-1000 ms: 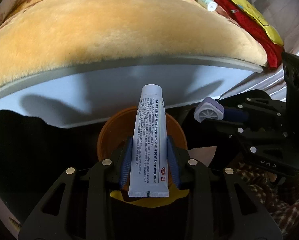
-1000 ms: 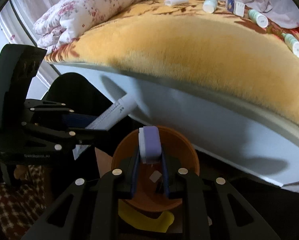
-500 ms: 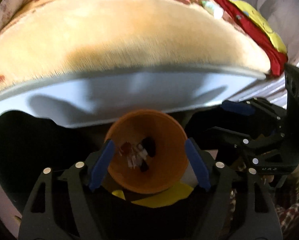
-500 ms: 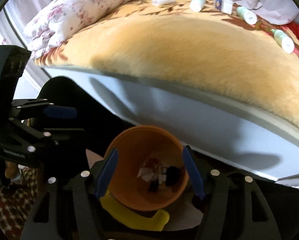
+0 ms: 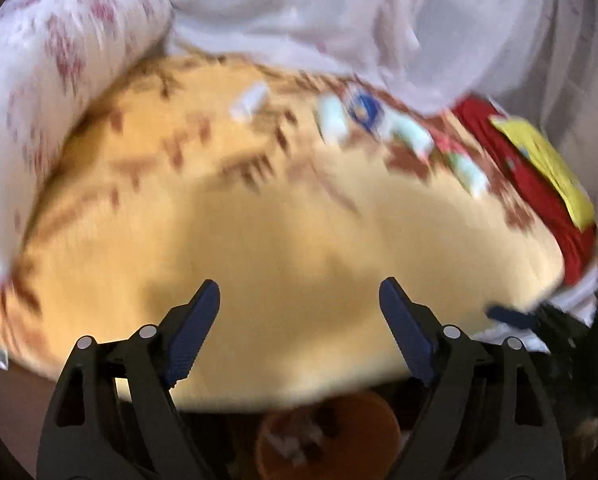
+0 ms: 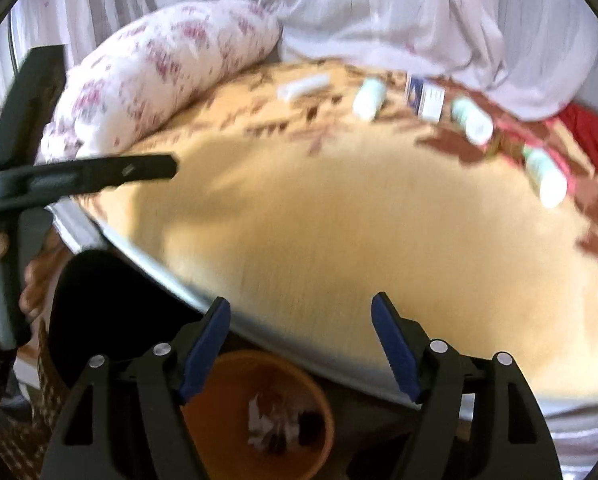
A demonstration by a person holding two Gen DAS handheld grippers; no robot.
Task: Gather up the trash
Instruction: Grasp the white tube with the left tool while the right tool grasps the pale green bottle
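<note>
1. The left gripper (image 5: 299, 304) has its fingers spread wide with nothing between them, hanging over the near part of the yellow blanket (image 5: 283, 240) on the bed.
2. The right gripper (image 6: 301, 320) is likewise wide open and empty, above the bed's near edge.
3. The orange bin (image 6: 259, 412) sits on the floor just below that edge, under both grippers, with scraps lying in its bottom.
4. The trash left to collect lies well apart from both grippers, along the far side of the blanket: a white tube (image 6: 303, 85), a small bottle (image 6: 369, 100), a blue-and-white box (image 6: 425, 98), a second bottle (image 6: 473, 120) and a third bottle (image 6: 545, 178).
5. Both views are smeared, so exact poses of these items are hard to judge.
6. Risk: the bottles look round and could roll on the soft pile if a finger nudges them first.
7. Risk: the box and bottles lie close together, so a wide grip may catch two at once.
8. Risk: fingers pressed low may pinch the blanket itself.
</note>
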